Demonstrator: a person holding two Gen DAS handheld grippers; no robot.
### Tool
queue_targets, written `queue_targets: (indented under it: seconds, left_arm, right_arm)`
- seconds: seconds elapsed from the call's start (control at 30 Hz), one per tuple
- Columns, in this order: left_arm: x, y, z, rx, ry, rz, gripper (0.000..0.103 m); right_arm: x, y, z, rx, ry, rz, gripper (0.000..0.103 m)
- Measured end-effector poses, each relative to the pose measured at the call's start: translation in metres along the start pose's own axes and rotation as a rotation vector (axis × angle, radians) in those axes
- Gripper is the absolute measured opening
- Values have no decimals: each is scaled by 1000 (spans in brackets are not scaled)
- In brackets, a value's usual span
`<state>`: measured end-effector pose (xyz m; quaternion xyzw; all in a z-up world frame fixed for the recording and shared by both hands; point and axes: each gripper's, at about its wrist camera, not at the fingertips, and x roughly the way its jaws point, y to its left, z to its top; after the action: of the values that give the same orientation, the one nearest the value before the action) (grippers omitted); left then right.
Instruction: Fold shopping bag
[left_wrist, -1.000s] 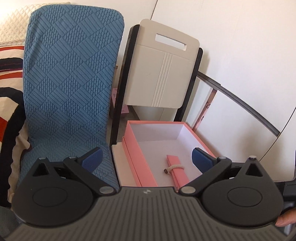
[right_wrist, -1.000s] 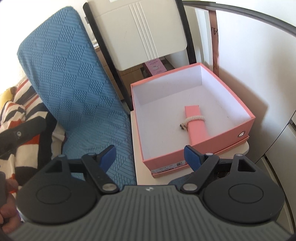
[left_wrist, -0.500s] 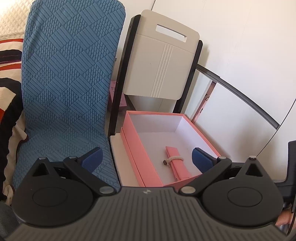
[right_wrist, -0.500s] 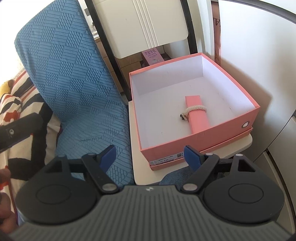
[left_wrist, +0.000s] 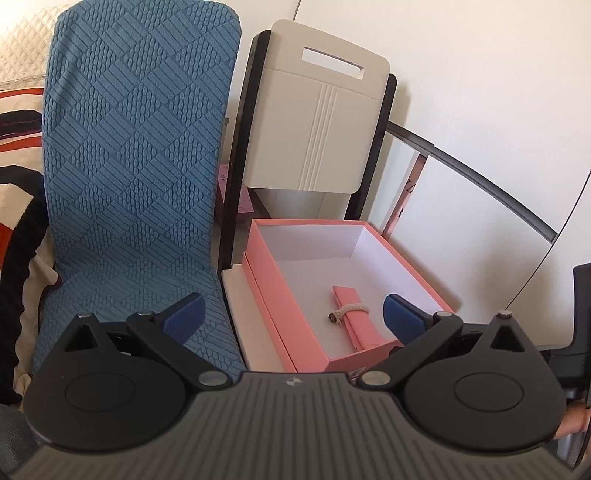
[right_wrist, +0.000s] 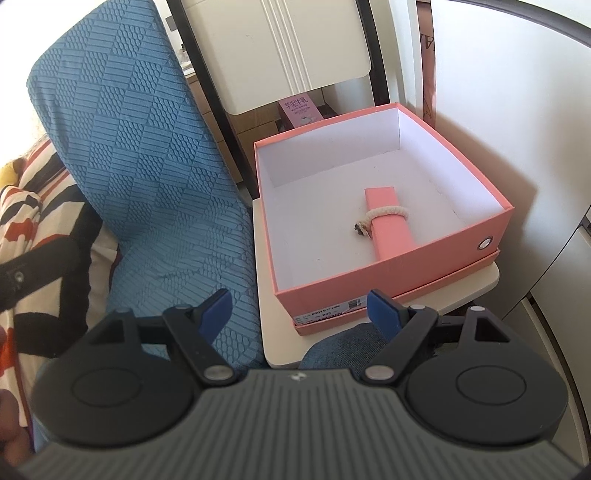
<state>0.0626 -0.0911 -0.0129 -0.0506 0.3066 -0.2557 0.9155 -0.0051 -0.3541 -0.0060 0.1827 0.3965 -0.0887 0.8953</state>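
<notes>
I have both hand-held grippers up in front of me, each with its jaws spread wide and nothing between them. The left hand-held gripper (left_wrist: 293, 312) looks down across the near edge of the pink box (left_wrist: 273, 295); its left pad sits over the blue cushion (left_wrist: 129, 166) and its right pad over the box's near right corner, though neither seems to touch anything. The right hand-held gripper (right_wrist: 299, 308) points more steeply down, its pads blue, one over the cushion's lower part and one just in front of the box's labelled front wall.

The bag (right_wrist: 388, 221) lies inside the open box, on its white floor, roughly in the middle and a bit toward the front. It is already a narrow pink roll or strip, bound by 1 cream cord (right_wrist: 386, 213) with a small dark clasp at its left end. In the left view the bag (left_wrist: 356, 319) runs from the box's middle toward the near wall.

The box stands in its lid on a small cream worktop (right_wrist: 280, 332), just beside the cushion. Behind it leans a folded cream chair (left_wrist: 317, 129) with black rails, against a white wall. A striped cloth (right_wrist: 33, 206) in red, black and cream lies left of the cushion. Blue denim (right_wrist: 343, 343) shows under my right hand-held gripper
</notes>
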Motion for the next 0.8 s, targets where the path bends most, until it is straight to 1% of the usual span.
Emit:
queue_targets:
  seconds: [0.37, 0.8]
  left_arm:
    - [1, -3, 0, 1, 11, -4, 103]
    - [3, -2, 0, 4, 20, 17, 103]
  right_arm:
    - [0, 1, -3, -9, 10, 0, 82]
    - [-2, 0, -5, 0, 12, -8, 82]
